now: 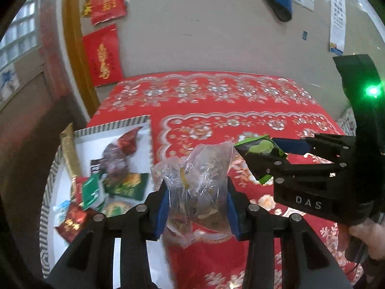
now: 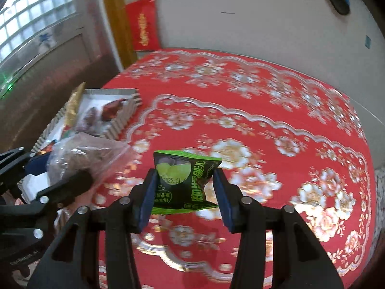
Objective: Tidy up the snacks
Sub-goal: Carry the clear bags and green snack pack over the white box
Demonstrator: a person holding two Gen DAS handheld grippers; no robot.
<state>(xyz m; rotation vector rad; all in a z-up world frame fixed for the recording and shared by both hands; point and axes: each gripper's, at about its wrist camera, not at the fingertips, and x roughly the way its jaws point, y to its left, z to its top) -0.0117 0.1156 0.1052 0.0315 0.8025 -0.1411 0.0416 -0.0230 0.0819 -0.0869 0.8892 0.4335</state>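
Now we hold both snacks aloft: left gripper (image 1: 196,207) fingers pinch the clear bag (image 1: 197,180), right gripper (image 2: 184,195) fingers pinch the green packet (image 2: 182,183); lower each, probably, into the striped tray (image 1: 48,192) gently.

- My left tool (image 1: 196,204) is matt black plastic with blue pads and bright metal pins; it pinches a clear, crinkled plastic bag (image 1: 199,180).
- My right tool (image 2: 184,192), same finish, grips a glossy green-and-black foil packet (image 2: 182,183).
- Beneath both, the table (image 2: 276,125) wears a shiny red patterned cover.
- Left of the bag, a striped cardboard-looking tray (image 1: 48,192) holds glossy wrappers.
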